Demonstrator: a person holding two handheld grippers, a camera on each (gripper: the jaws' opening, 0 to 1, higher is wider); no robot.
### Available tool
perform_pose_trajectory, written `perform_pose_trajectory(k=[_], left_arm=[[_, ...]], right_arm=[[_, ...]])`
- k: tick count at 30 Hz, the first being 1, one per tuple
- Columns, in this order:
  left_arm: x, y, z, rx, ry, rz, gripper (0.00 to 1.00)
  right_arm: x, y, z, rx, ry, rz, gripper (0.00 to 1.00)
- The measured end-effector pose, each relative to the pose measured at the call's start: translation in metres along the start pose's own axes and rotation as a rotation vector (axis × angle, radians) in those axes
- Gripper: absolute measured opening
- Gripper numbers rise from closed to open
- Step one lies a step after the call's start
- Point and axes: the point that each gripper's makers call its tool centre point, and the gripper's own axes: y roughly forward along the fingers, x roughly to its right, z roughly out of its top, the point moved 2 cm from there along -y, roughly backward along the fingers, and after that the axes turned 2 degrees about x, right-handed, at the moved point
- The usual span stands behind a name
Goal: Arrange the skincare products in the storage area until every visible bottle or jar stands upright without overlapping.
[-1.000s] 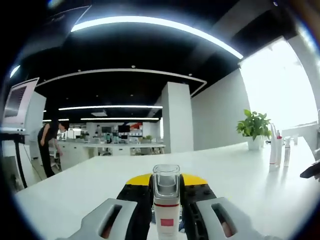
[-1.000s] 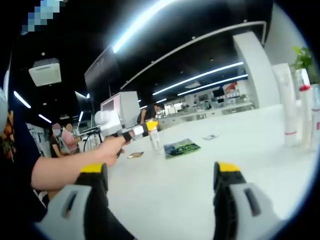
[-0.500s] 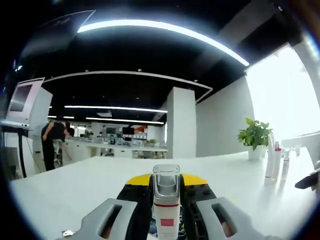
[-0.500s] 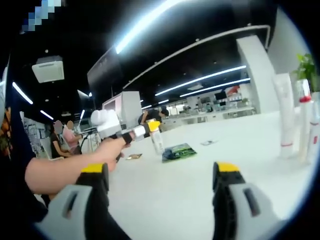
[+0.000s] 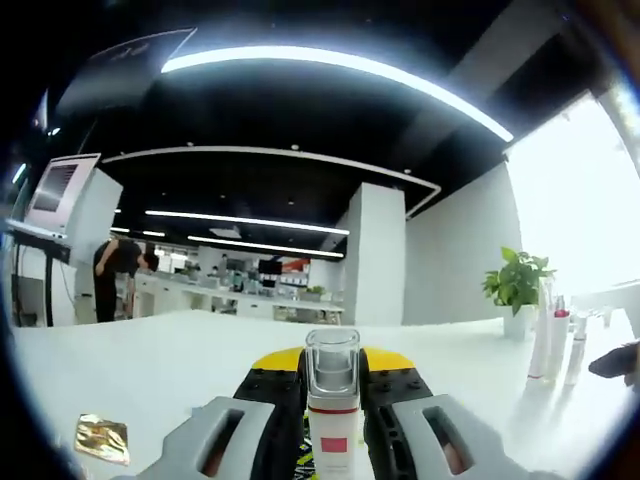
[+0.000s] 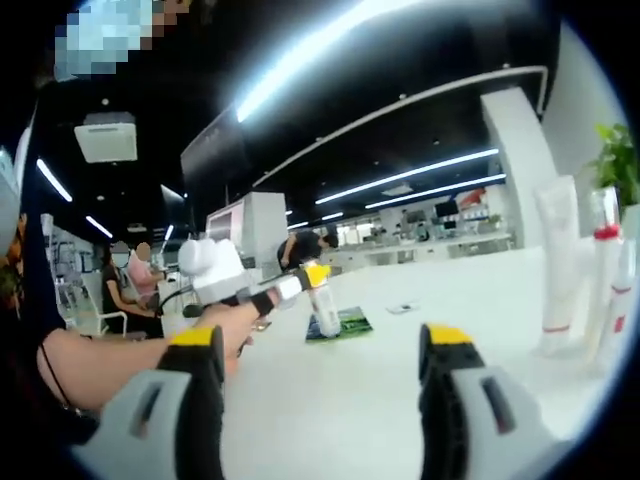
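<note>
The left gripper [image 5: 333,440], grey with yellow-tipped jaws, is clamped on a small white bottle with a clear square cap and a red label [image 5: 333,400]. The bottle stands upright between the jaws, its long axis vertical, carried over the white table [image 5: 150,360]. Off to that gripper's right, well apart, a group of tall white tubes and bottles [image 5: 552,340] stands upright beside a potted green plant [image 5: 518,290]. The right gripper [image 6: 320,400] hangs with jaws spread wide and nothing between them, nearer that group [image 6: 580,280]. A green packet [image 6: 335,325] lies flat on the table below the carried bottle [image 6: 322,305].
</note>
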Motion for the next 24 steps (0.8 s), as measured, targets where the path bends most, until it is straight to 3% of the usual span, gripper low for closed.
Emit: perform_pose_trajectory(k=[6,10,17,21,24], left_arm=[[0.044,-0.005,-0.008,0.005,-0.012,-0.011,0.19],[0.085,-0.011,-0.014,0.009,-0.025,-0.017,0.19],[0.144,-0.024,-0.028,-0.006,-0.023,-0.024,0.19],[0.176,-0.029,-0.035,-0.007,-0.037,-0.019,0.19],[0.196,-0.025,-0.040,0.003,-0.046,-0.001,0.19]], right_arm=[[0.007,-0.020,-0.005,-0.002,0.006,0.008,0.80],[0.020,-0.041,-0.001,-0.005,0.003,-0.003,0.80],[0.046,-0.084,0.024,0.057,-0.002,-0.013,0.80],[0.060,-0.107,0.044,0.130,-0.009,-0.038,0.79],[0.070,-0.126,0.056,0.150,-0.023,-0.045,0.77]])
